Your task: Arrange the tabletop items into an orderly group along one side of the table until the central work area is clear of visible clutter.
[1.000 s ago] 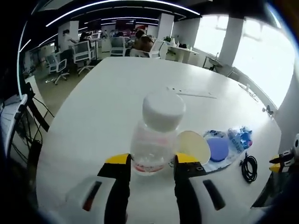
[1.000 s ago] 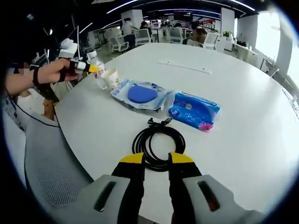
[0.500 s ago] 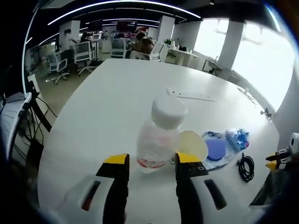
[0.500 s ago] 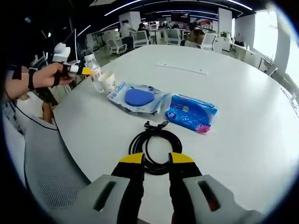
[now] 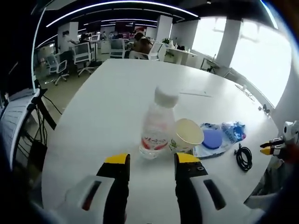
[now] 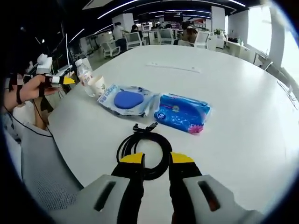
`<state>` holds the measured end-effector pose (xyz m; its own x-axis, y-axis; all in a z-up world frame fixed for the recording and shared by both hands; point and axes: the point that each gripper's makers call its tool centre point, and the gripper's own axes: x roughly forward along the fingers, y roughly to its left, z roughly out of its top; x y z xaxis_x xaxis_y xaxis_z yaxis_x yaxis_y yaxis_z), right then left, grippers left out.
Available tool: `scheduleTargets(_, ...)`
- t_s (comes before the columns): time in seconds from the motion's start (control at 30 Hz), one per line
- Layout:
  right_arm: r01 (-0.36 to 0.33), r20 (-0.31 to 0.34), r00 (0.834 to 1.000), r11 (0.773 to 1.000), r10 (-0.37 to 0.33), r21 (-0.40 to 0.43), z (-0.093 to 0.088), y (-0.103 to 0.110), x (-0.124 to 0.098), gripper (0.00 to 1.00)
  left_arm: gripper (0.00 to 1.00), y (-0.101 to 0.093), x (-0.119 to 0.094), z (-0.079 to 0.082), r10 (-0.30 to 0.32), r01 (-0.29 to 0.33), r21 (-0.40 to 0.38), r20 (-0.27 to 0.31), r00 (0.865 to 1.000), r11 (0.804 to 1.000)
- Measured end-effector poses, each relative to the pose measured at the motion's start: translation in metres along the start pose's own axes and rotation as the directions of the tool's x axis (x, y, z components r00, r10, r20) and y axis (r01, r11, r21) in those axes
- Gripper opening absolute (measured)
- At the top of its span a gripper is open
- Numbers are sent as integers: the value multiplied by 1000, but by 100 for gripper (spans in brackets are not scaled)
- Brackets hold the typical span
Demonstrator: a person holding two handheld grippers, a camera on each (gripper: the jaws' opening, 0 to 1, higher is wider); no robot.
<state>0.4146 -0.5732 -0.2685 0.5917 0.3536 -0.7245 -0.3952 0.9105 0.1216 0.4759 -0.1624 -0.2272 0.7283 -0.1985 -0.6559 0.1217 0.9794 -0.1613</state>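
The left gripper [image 5: 152, 161] has its jaws spread and empty, just short of the bottle [image 5: 157, 123] and paper cup [image 5: 187, 135] standing on the white bench [image 5: 107, 93]. The right gripper [image 6: 156, 159], jaws parted, straddles the coiled black cable [image 6: 142, 149], whose near edge they hide. Beyond lie two blue packets [image 6: 154, 105].

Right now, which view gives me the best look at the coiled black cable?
The right gripper view: the black cable lies close, just ahead of the right gripper, whole coil visible. In the left gripper view the cable is small and far off near the table edge.
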Motion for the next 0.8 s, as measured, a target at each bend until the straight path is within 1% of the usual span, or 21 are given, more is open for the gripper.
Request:
scheduleTargets(0.17,36,-5,999,999,-36,24,4,-20,8,18,37,-3,-10,-11,-14,14,15,-6,1000,1000)
scheduleTargets(0.3,54,-12,999,998,-53,40,8,-33,14,18,38,-5,-19,-26,-20,20,16,-12,1000,1000)
scheduleTargets(0.47,76,-25,997,995,-75,66,14,-48,24,19,38,-2,-28,-44,-17,17,-5,-23,1000,1000)
scheduleTargets(0.6,86,-28,996,994,-84,74,22,-57,31,19,38,-1,-34,-52,-12,12,-4,-29,999,1000)
scheduleTargets(0.7,89,-31,996,994,-87,70,26,-57,33,19,38,-1,-38,-54,-11,11,-4,-30,999,1000)
scheduleTargets(0.8,95,-30,995,992,-93,88,27,-59,34,19,38,0,-44,-56,-6,6,-7,-27,1000,1000)
